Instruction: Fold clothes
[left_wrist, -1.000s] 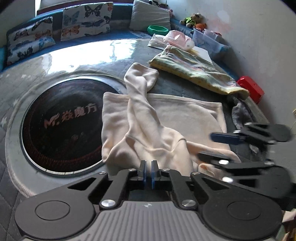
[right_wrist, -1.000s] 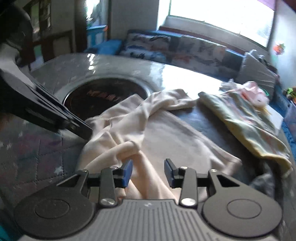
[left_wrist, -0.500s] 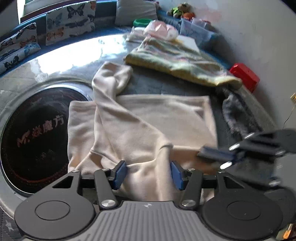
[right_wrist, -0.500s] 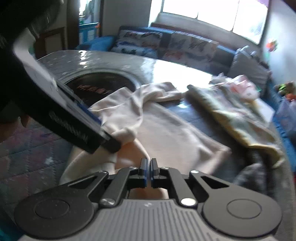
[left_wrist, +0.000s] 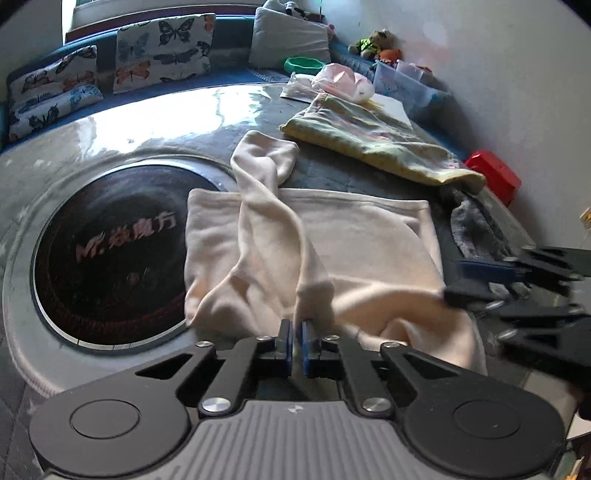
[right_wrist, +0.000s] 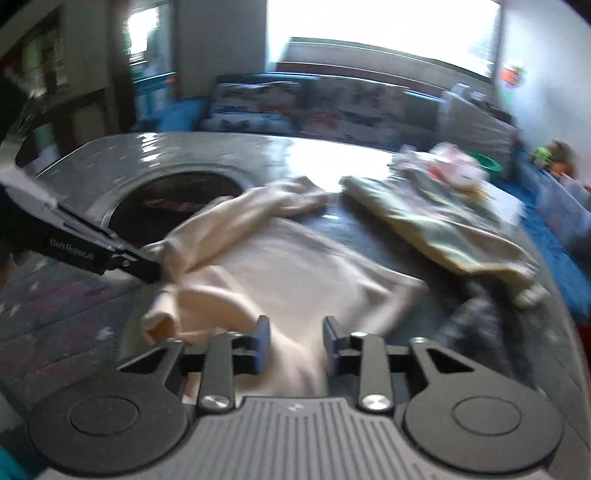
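The cream garment (left_wrist: 325, 236) lies spread at the centre of the frame on a glossy grey desk (left_wrist: 155, 122), partly overlapping a round black inset (left_wrist: 107, 251) with pink lettering at the left. One sleeve runs up toward the centre top. The left gripper (left_wrist: 295, 334) has its jaws closed on a fold of the cream garment at the lower centre. The right gripper (right_wrist: 295, 334) sits low over the garment with its jaws open and cloth lying between them; that view is blurred. A yellow patterned cloth (left_wrist: 373, 144) lies at the upper right, with a grey furry item (left_wrist: 476, 229) and a red box (left_wrist: 495, 177) at the right edge. Butterfly cushions (left_wrist: 162, 48) line a blue bench (left_wrist: 236, 74) along the top. A bright window (right_wrist: 380, 29) fills the top of the right view.
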